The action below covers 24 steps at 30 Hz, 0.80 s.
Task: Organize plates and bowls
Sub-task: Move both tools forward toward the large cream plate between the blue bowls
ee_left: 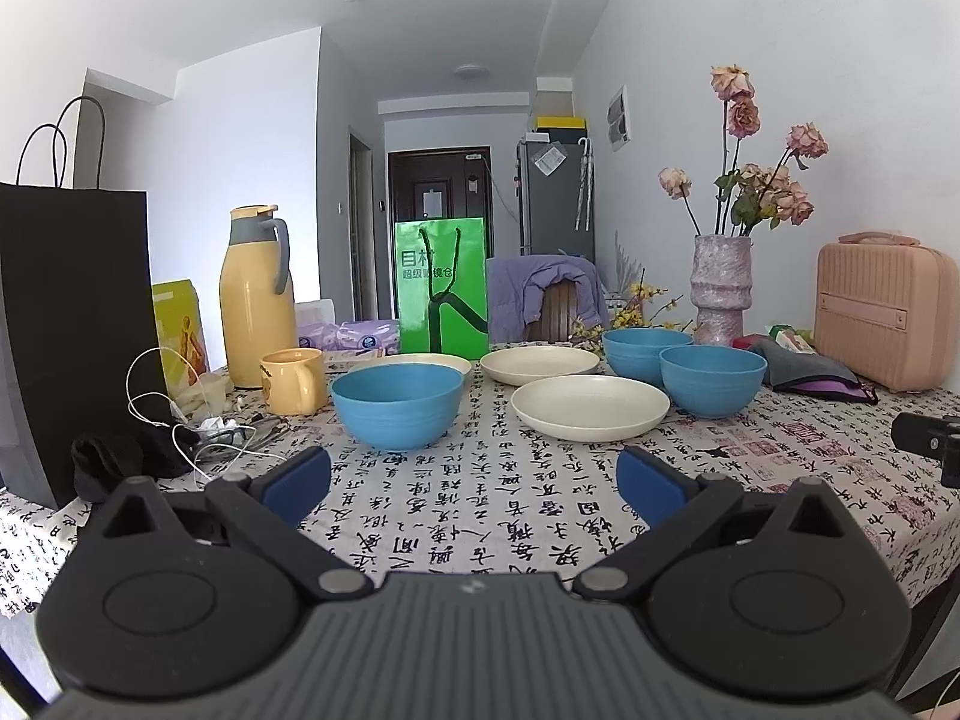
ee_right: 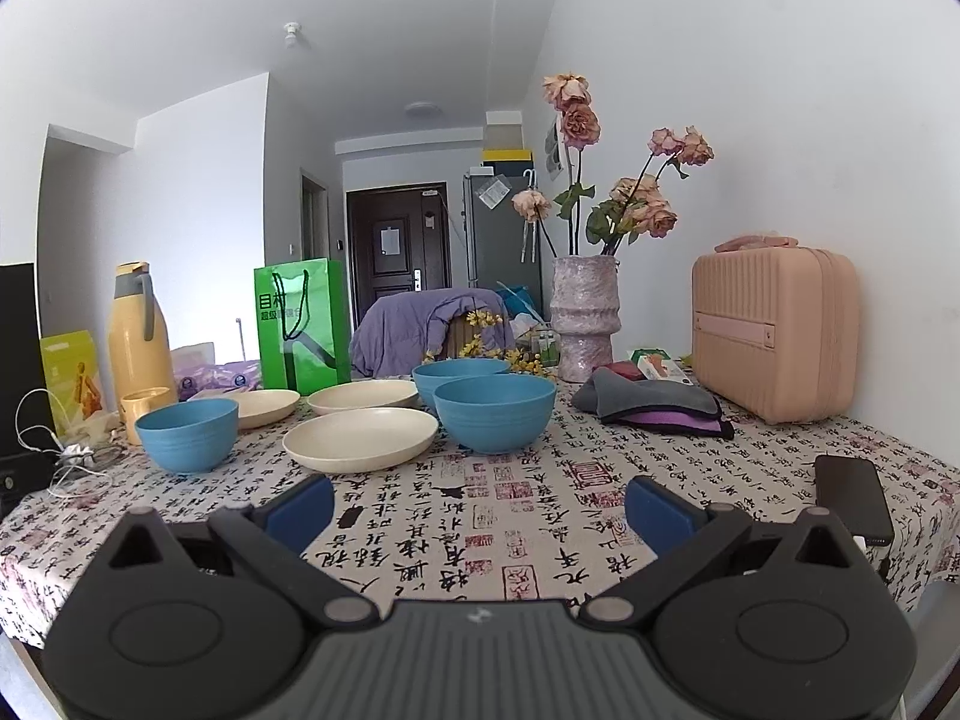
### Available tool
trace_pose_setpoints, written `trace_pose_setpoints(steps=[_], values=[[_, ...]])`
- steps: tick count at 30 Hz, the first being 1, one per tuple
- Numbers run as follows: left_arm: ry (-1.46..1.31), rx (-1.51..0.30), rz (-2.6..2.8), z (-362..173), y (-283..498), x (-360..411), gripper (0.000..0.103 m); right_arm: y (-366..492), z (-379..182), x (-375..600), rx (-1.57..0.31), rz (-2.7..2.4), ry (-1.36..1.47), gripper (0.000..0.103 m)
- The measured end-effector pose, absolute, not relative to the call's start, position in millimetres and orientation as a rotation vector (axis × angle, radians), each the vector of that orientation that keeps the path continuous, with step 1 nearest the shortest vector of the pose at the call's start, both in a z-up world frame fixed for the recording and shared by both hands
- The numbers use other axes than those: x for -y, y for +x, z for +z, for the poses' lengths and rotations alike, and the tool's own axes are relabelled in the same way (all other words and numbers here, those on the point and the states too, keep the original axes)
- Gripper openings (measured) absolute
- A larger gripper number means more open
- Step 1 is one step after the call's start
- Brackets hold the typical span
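On the table [ee_left: 540,540], which is covered with a cloth printed in black characters, we see all the dishes spread out and not yet stacked. At the back stand the bigger things that we must avoid: the pink case [ee_right: 774,330], the vase with dried roses [ee_right: 583,318], the green bag [ee_left: 441,288] and the yellow thermos [ee_left: 255,300].

Three cream plates lie apart from each other: the near plate [ee_left: 590,407] in the middle, the far plate [ee_left: 540,363] behind it, and the left plate [ee_left: 432,362], half hidden behind the left bowl [ee_left: 397,405]. That blue bowl stands alone on the left side. On the right side the right bowl [ee_left: 713,379] stands just in front of the back bowl [ee_left: 645,348]; whether these two touch we cannot tell.

Both tools hang above the near edge of the table, well apart from every dish. The left gripper [ee_left: 474,480] has its jaws spread wide and carries nothing, and the right gripper [ee_right: 480,507] is the same.

We judge that nothing has been gathered so far, so the first step is to choose one dish. For a good start, we would bring the left gripper to the left bowl and close one finger inside and one outside of its rim, because the wall is thin and smooth. We should lift it straight up, so it does not knock the yellow mug [ee_left: 294,380] just beside it. The dark phone [ee_right: 852,501] near the right gripper should also stay untouched.
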<state>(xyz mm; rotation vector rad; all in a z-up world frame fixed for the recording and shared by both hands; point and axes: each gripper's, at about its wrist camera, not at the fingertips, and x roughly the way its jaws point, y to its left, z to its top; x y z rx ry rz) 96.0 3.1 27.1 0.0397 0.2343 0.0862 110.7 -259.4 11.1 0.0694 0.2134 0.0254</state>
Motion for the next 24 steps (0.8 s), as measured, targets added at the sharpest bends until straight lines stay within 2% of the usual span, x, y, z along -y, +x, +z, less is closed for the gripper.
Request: trace_pose_setpoints(steps=[24], values=[[0.037,-0.365,0.078,29.8,225.4,1.2,0.103,239.7,24.5,234.3,-0.282,0.109,0.02,0.103]])
